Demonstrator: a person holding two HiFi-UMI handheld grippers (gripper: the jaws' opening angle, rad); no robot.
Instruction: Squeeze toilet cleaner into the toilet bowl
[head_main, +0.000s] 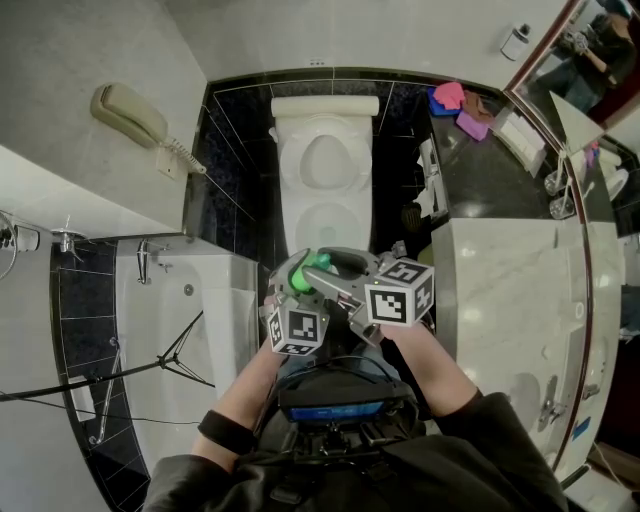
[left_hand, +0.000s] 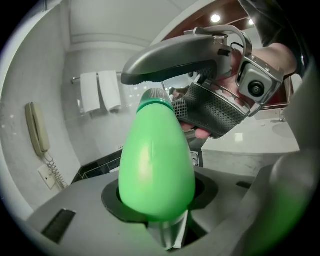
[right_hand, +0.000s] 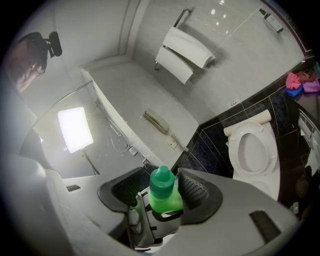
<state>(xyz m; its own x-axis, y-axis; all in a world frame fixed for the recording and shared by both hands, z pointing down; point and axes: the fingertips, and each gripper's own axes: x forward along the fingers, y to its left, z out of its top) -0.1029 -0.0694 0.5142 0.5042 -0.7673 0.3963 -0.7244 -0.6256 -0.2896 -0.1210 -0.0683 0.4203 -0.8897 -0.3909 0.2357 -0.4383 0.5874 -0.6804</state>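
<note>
The toilet (head_main: 325, 165) stands ahead with its lid up and the white bowl showing; in the right gripper view the toilet (right_hand: 255, 150) is at the right. A green toilet-cleaner bottle (head_main: 300, 277) is held well short of it. My left gripper (head_main: 288, 290) is shut on the bottle's body (left_hand: 156, 165), which fills the gap between its jaws. The darker green cap (right_hand: 162, 182) sits between the pads of my right gripper (right_hand: 161, 192), with a visible gap on the left side, so its jaws stand open around the cap. The right gripper (left_hand: 200, 55) arches over the cap (left_hand: 155, 100).
A wall phone (head_main: 135, 115) hangs at the left above a white bathtub (head_main: 190, 330) with a stand (head_main: 180, 350) in it. A marble counter (head_main: 500, 290) runs along the right, with coloured cloths (head_main: 455, 100) at its far end. Towels (right_hand: 182, 55) hang on the wall.
</note>
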